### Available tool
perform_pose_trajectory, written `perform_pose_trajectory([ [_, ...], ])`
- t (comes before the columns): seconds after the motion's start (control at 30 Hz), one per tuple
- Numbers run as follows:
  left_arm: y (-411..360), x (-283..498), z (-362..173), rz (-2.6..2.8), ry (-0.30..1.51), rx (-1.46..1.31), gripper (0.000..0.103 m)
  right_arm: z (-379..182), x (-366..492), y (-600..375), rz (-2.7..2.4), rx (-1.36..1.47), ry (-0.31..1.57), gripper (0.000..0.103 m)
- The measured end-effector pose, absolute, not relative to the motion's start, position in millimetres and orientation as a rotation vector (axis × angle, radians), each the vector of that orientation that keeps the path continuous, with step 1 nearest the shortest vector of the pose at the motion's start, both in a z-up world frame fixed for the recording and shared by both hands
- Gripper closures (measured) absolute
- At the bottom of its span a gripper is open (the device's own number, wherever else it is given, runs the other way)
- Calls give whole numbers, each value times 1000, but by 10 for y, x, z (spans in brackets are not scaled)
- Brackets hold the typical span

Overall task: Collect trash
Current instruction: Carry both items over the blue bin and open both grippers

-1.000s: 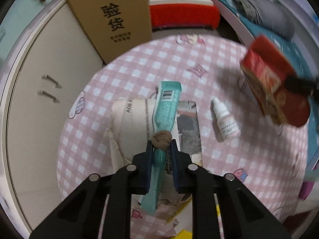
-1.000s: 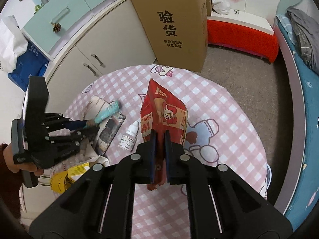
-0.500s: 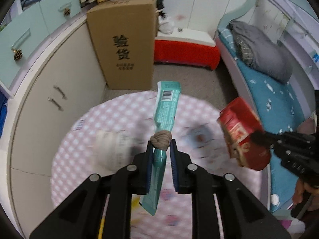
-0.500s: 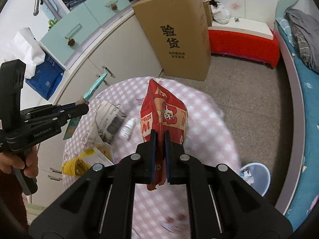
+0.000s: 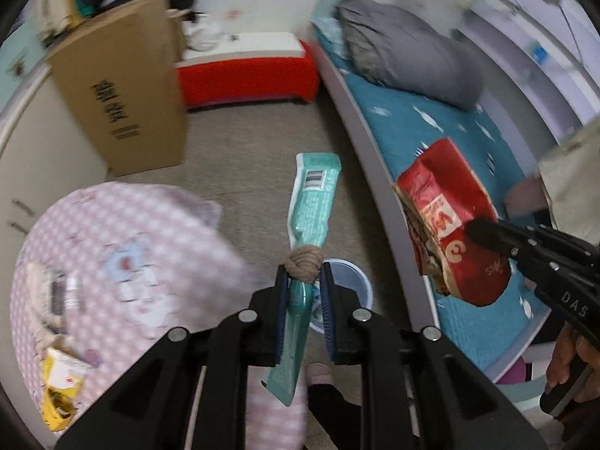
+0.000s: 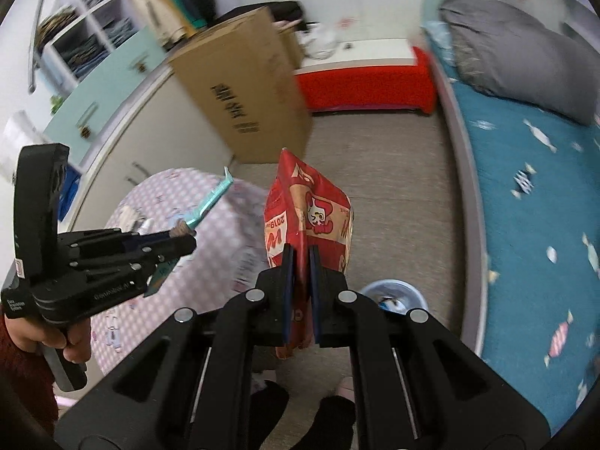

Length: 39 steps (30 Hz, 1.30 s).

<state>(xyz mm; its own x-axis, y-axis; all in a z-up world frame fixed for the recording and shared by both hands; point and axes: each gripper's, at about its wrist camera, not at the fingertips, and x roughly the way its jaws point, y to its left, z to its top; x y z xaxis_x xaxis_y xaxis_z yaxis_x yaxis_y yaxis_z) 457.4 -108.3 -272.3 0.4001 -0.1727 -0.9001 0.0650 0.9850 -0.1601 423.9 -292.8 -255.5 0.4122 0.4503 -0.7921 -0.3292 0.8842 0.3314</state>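
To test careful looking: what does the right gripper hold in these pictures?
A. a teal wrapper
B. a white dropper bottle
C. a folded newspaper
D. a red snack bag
D: in the right wrist view the right gripper has its jaws pinched on the red snack bag; the teal wrapper sits in the left gripper.

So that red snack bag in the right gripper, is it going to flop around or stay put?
The red snack bag, pinched low by the right gripper, stands upright above the jaws, so it probably holds its shape. It looks crinkled and puffed, likely nearly empty and light. Thin film could slip if the grip loosens.
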Motion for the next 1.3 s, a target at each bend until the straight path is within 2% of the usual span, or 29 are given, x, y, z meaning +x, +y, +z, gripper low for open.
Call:
perform_pose_trajectory([
  [0.37,-2282,4759,-2943,-280,1245,25,86,-2665,4040,-4078,344,272,1036,95],
  [0.47,-2492,4783,-2942,-302,1248,49,83,-2705,4003,-4241,321,303,1040,95],
  [0.5,-2523,4804,-2957,-310,1251,46,79,-2719,3994,-4273,315,312,1041,95],
  [0.53,-2563,4816,-2961,-315,1260,44,62,-2738,3980,-4316,308,322,1044,95],
  [0.6,-2611,4838,-2961,-284,1268,52,33,-2759,3956,-4353,303,330,1048,95],
  [1.3,-2186,4763,-2788,-165,1255,21,31,-2825,4001,-3969,379,292,1080,95],
])
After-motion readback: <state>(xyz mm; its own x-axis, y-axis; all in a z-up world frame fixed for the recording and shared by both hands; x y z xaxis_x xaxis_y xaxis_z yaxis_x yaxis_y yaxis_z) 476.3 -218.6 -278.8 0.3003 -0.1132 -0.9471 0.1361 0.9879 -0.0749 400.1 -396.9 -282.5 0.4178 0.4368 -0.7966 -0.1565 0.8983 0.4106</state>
